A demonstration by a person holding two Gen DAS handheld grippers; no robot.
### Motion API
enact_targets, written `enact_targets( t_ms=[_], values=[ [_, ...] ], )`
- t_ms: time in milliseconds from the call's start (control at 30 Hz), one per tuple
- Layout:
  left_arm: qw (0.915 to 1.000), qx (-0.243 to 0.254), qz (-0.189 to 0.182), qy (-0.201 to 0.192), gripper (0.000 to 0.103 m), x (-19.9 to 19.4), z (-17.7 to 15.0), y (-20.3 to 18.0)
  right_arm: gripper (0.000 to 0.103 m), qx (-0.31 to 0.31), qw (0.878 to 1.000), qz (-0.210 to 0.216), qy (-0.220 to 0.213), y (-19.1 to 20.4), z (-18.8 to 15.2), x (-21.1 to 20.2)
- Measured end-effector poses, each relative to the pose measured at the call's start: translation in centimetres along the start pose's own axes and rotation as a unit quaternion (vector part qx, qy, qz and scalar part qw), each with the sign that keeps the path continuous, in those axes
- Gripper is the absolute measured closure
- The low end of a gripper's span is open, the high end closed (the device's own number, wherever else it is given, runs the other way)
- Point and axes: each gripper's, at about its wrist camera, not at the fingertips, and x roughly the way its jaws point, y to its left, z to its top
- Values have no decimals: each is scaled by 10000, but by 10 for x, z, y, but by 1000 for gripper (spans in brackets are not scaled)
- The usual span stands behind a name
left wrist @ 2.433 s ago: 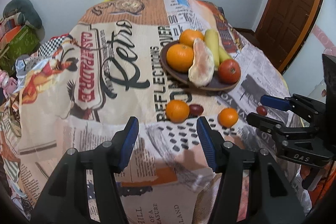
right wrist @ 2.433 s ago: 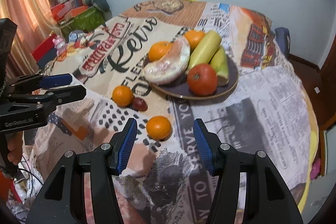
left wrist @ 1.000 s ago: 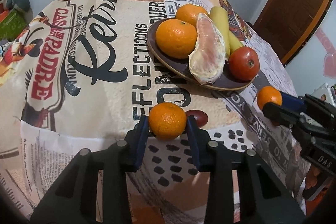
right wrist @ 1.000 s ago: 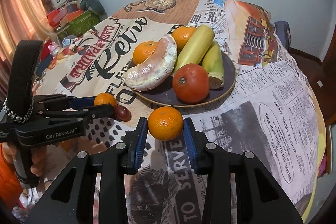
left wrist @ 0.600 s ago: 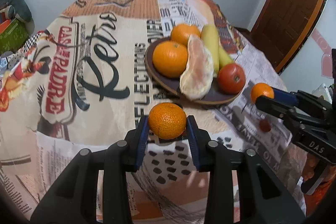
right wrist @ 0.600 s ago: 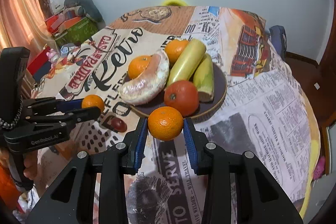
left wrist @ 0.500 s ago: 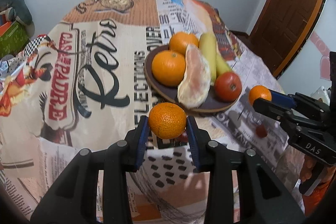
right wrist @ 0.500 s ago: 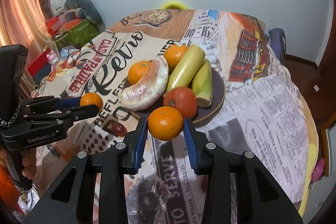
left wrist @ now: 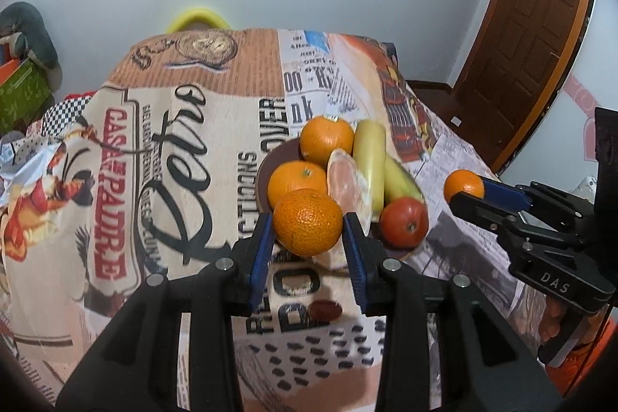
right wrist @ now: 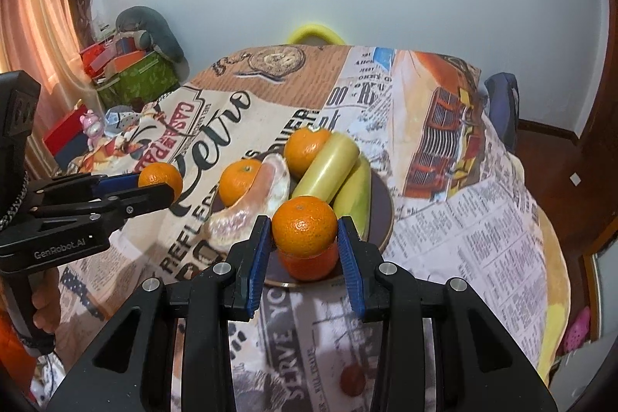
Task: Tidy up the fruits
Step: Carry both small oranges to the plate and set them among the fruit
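My left gripper is shut on a mandarin and holds it in the air just in front of the dark plate. The plate carries two oranges, a peeled pomelo wedge, yellow-green bananas and a red tomato. My right gripper is shut on a second mandarin, raised over the plate's near rim, above the tomato. Each gripper shows in the other's view: the right gripper, the left gripper.
A small dark red fruit lies on the newspaper-print cloth under my left gripper; another red one lies near the front. Boxes and toys stand left of the table, a wooden door to the right.
Both grippers closed on the mandarins lying on the cloth, then lifted them. Over the last second both have risen, and the plate now sits lower and farther in view.
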Motion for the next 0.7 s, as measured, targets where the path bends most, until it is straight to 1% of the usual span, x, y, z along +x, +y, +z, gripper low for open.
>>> enact_targets(
  t_ms=[367,567,700],
  values=[
    [9999,110,53,-118,67,25,29,-5,71,-52,9999,4,-106,-8,20,20],
    [9998,161,74,-65,67,47,43,-7,71,-49,10000,28,-81,-13,25,34],
    [9999,117,82,59,67,68,50,-6,71,-34,10000,77,11,-15,23,45]
  ],
)
